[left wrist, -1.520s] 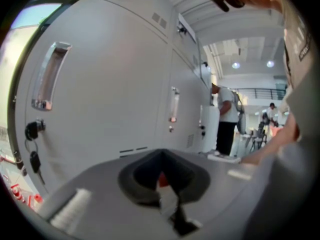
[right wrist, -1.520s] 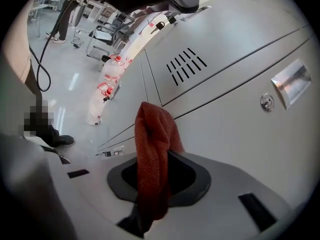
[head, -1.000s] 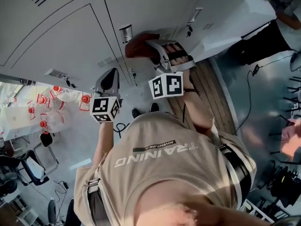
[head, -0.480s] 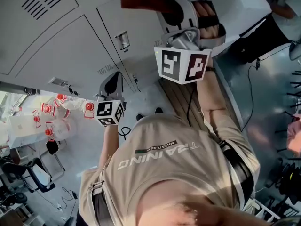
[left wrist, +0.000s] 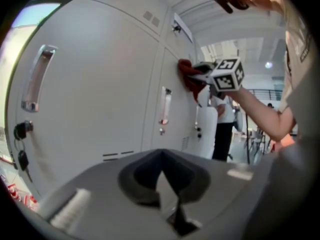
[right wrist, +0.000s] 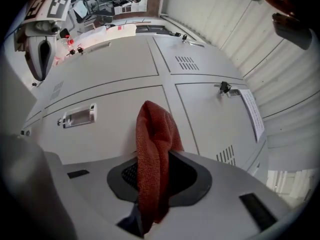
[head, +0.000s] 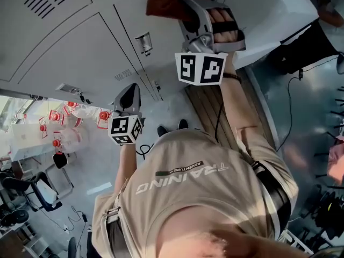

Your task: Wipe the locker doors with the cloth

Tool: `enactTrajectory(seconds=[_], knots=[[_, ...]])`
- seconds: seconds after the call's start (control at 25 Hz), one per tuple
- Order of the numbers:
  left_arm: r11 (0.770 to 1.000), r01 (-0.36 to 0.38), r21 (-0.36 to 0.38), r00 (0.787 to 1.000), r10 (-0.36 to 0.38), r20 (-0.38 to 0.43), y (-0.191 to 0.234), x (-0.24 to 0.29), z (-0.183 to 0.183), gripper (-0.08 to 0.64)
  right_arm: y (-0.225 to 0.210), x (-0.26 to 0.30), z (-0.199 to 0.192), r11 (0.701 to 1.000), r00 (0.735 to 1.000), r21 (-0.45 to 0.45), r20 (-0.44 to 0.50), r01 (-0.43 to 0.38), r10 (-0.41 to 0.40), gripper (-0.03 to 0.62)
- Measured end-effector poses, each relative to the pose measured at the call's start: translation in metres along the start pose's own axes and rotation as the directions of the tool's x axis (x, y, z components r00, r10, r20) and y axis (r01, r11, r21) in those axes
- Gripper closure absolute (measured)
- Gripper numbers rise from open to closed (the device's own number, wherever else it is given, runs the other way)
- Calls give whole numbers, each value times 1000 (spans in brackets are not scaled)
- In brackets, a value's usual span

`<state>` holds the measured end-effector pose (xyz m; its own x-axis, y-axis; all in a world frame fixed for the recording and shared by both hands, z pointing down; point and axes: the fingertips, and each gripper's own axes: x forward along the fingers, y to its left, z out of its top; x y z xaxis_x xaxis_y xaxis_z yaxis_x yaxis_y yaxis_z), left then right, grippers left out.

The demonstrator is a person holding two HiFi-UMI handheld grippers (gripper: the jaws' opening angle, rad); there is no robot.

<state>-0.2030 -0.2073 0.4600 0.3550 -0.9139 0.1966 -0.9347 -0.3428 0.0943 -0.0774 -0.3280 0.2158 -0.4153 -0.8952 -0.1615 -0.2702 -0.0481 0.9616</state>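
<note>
**Cloth on the door, pinched in the right gripper**

The cloth [right wrist: 152,149], red and bunched, was pressed against a grey locker door [right wrist: 110,91]. Its lower end was clamped in the right gripper [right wrist: 149,199], whose jaws were closed tight on the fabric. From the jaws the cloth rose toward 12 o'clock, and its free top fold lay on the panel.

As a judgement, wiping well here called for steady pressure into the door so that the fold flattened instead of dragging on one edge. Strokes should overlap and go round the handle [right wrist: 76,115], at 10 o'clock of the cloth, and the vent [right wrist: 226,154], at 3 o'clock, since either could snag a loose corner. The grip sat low on the cloth, so a hard sideways pull might tug it free.

In the head view the cloth [head: 169,1] was at 11 o'clock of the right gripper's marker cube [head: 200,67]. The left gripper [head: 127,97] hung well apart at 7 o'clock, jaws together and empty, off the doors.
</note>
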Motion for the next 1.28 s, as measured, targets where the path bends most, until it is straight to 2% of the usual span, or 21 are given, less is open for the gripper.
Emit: enactTrajectory(seconds=[0.24, 0.48, 0.56, 0.72, 0.84, 1.0, 1.12, 1.2, 1.28], knots=[[999, 39, 7, 999, -39, -16, -15, 9, -3, 554, 68, -11, -20, 988, 988, 46, -36, -149, 150, 528], [998, 62, 23, 997, -61, -45, -27, 13, -8, 554, 155, -26, -34, 935, 936, 86, -49, -345, 350, 528], [998, 56, 27, 997, -54, -54, -27, 12, -10, 554, 192, -32, -44, 906, 907, 94, -51, -412, 417, 528], [997, 40, 62, 996, -36, -76, -27, 9, -13, 554, 272, -46, -67, 823, 823, 130, -71, -553, 564, 528], [998, 32, 60, 995, -26, -96, -24, 4, -18, 554, 324, -56, -80, 778, 776, 145, -86, -611, 625, 528], [998, 21, 55, 994, -15, -108, -22, -1, -24, 554, 387, -70, -96, 696, 688, 156, -111, -701, 718, 528], [998, 22, 54, 993, -15, -114, -18, -3, -26, 554, 418, -78, -102, 645, 633, 148, -126, -749, 764, 528], [998, 27, 53, 993, -20, -113, -17, -3, -27, 554, 423, -83, -102, 630, 616, 137, -133, -764, 776, 528], [998, 34, 49, 994, -28, -108, -17, -3, -26, 554, 411, -89, -97, 635, 622, 137, -125, -761, 773, 528]])
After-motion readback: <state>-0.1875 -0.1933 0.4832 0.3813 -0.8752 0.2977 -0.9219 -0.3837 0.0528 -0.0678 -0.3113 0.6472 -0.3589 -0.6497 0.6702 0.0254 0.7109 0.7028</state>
